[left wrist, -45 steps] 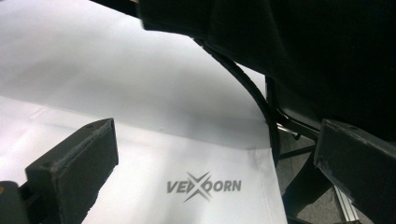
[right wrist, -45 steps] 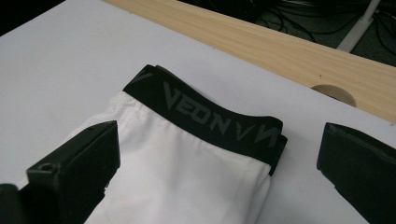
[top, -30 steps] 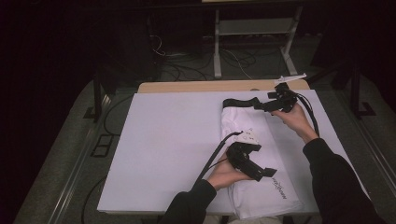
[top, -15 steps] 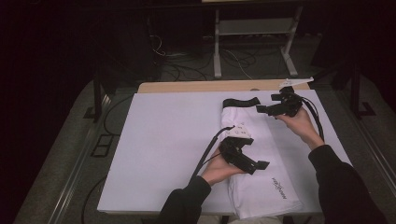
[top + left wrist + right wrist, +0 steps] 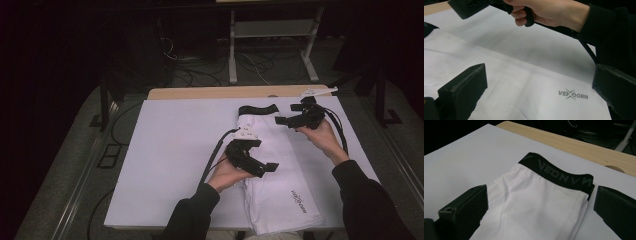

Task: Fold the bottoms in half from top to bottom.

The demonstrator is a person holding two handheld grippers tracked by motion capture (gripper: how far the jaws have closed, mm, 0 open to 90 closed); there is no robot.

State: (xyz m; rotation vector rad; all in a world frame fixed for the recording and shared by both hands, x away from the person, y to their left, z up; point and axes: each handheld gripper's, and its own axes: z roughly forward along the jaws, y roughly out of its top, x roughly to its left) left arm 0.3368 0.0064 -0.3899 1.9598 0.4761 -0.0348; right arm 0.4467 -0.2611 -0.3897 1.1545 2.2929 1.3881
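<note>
A folded white garment (image 5: 285,172) lies lengthwise on the right half of the table. Its black waistband (image 5: 257,109) is at the far end and a grey logo (image 5: 298,200) at the near end. My left gripper (image 5: 262,156) hovers open over the garment's middle; between its jaws the left gripper view has bare white cloth (image 5: 524,92) and the logo (image 5: 573,95). Just right of the waistband, my right gripper (image 5: 286,114) is open too. It looks along the waistband (image 5: 559,175) and the cloth (image 5: 536,207), gripping nothing.
A white sheet (image 5: 170,160) covers the table, with a wooden strip (image 5: 210,93) along the far edge. The sheet's left half is bare. Cables trail from both grippers. A metal stand (image 5: 270,35) and floor cables sit beyond the table.
My left gripper has moved away from the near edge, up along the garment toward its middle. My right gripper has shifted slightly nearer, staying by the waistband. Both stay open.
</note>
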